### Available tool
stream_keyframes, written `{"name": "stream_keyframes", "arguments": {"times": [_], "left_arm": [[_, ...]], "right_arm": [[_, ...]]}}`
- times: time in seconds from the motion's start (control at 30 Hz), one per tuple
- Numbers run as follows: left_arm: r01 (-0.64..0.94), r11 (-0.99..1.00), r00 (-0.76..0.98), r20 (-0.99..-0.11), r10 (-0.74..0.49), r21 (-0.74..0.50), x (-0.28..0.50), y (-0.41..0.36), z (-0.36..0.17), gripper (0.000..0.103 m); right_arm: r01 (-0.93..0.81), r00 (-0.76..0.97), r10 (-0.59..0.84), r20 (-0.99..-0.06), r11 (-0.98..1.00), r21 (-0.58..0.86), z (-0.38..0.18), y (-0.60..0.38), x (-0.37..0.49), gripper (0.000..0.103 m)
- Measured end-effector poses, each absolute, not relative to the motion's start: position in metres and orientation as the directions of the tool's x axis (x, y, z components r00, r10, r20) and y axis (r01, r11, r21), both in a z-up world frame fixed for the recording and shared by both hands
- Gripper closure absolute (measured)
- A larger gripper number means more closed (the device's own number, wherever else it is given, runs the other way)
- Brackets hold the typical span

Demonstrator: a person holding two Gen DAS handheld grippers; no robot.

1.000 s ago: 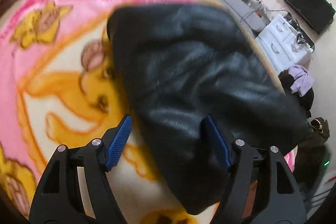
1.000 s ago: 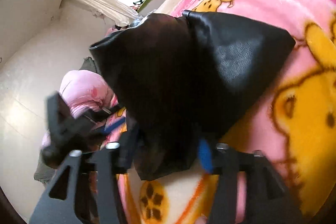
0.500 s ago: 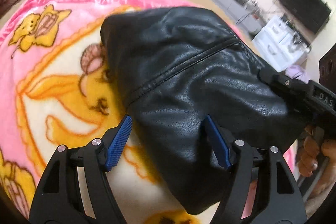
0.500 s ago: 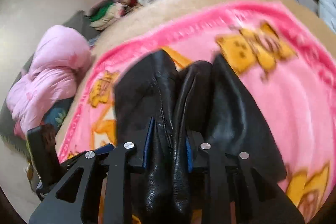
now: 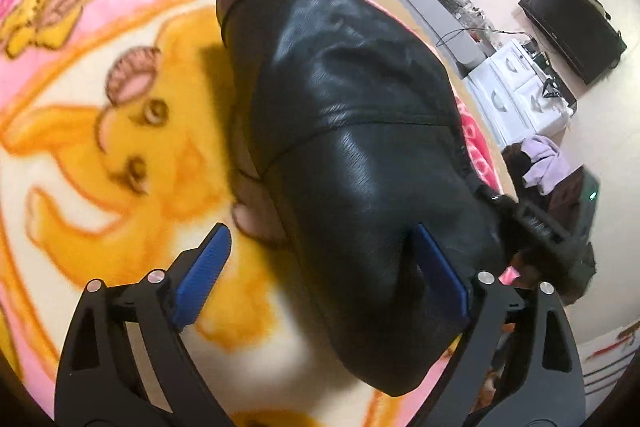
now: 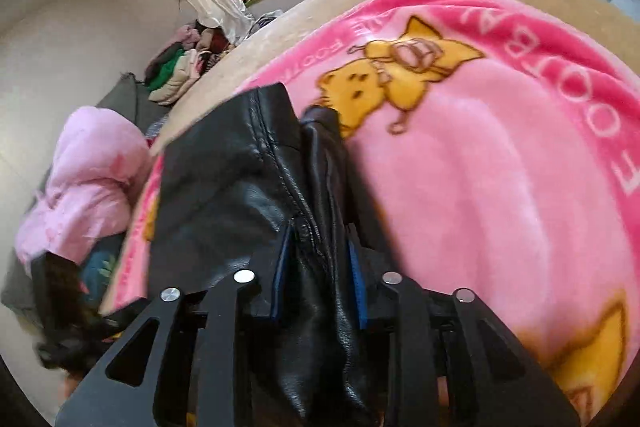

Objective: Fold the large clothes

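Folding black leather jacket (image 5: pixel 360 155), partway done.
I note right gripper (image 6: pixel 318 283) jaws clamping its bunched edge, easing; left gripper (image 5: pixel 320 283) jaws opening, released.

A glossy black leather jacket (image 5: pixel 360 155) lies on a pink blanket (image 6: pixel 500 187) printed with yellow-orange cartoon animals; beside the blanket, a pale pink quilt (image 6: pixel 84 179); both tongs are black with blue pads (image 5: pixel 204 275)

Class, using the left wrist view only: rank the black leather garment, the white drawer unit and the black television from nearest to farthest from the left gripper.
1. Black leather garment: between the left gripper's opening jaws.
2. White drawer unit: beyond the bed, right.
3. Black television: farthest, upper right, by the wall.
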State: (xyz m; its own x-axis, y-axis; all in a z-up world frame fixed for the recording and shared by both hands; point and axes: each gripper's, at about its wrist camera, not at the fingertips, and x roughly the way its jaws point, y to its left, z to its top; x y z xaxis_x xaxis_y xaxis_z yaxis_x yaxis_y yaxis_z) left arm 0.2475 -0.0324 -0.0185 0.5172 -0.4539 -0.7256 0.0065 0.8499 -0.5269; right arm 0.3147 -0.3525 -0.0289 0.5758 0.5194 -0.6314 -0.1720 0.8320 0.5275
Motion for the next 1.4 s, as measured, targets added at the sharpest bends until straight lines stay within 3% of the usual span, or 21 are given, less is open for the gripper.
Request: {"name": "stream_keyframes", "arguments": {"times": [0.17,0.27,0.33,0.37,0.5,0.53,0.63,0.8,1.1,1.2,1.27,1.4], "left_arm": [[0.028,0.867,0.499,-0.745,-0.443,-0.497,0.250,-0.051,-0.017,0.015],[0.045,0.873,0.496,-0.748,-0.442,-0.486,0.251,-0.055,-0.019,0.015],[0.057,0.880,0.497,-0.750,-0.435,-0.472,0.250,-0.059,-0.018,0.015],[0.061,0.882,0.498,-0.751,-0.433,-0.468,0.250,-0.061,-0.018,0.015],[0.068,0.889,0.500,-0.756,-0.423,-0.452,0.249,-0.066,-0.016,0.015],[0.071,0.892,0.501,-0.757,-0.419,-0.446,0.249,-0.067,-0.016,0.015],[0.083,0.898,0.490,-0.767,-0.415,-0.433,0.249,-0.070,-0.016,0.015],[0.098,0.924,0.510,-0.779,-0.365,-0.369,0.246,-0.072,-0.010,0.015],[0.134,0.958,0.570,-0.771,-0.283,-0.253,0.237,-0.065,0.010,0.015],[0.165,0.950,0.592,-0.744,-0.310,-0.265,0.232,-0.065,0.019,0.016],[0.208,0.935,0.576,-0.737,-0.354,-0.287,0.230,-0.069,0.021,0.025],[0.229,0.949,0.575,-0.757,-0.311,-0.216,0.231,-0.079,0.014,0.029]], "right_arm": [[-0.113,0.596,0.468,-0.652,0.853,0.509,-0.041,-0.366,0.315,0.039],[-0.138,0.604,0.540,-0.586,0.796,0.590,-0.023,-0.383,0.302,0.033],[-0.159,0.608,0.577,-0.546,0.762,0.628,-0.012,-0.395,0.290,0.012],[-0.165,0.606,0.592,-0.532,0.748,0.643,-0.010,-0.398,0.286,0.010],[-0.148,0.522,0.681,-0.513,0.665,0.732,-0.026,-0.407,0.284,0.011],[-0.123,0.495,0.691,-0.527,0.656,0.745,-0.037,-0.407,0.286,0.023],[-0.037,0.459,0.694,-0.554,0.638,0.769,-0.061,-0.407,0.294,0.046],[-0.038,0.498,0.648,-0.576,0.680,0.732,-0.050,-0.394,0.279,0.055],[0.000,0.513,0.662,-0.546,0.637,0.771,-0.054,-0.361,0.223,0.056],[0.004,0.540,0.628,-0.560,0.663,0.748,-0.054,-0.354,0.210,0.056],[0.000,0.541,0.620,-0.568,0.675,0.738,-0.052,-0.353,0.212,0.052],[-0.009,0.537,0.623,-0.568,0.678,0.735,-0.050,-0.357,0.214,0.042]]}}
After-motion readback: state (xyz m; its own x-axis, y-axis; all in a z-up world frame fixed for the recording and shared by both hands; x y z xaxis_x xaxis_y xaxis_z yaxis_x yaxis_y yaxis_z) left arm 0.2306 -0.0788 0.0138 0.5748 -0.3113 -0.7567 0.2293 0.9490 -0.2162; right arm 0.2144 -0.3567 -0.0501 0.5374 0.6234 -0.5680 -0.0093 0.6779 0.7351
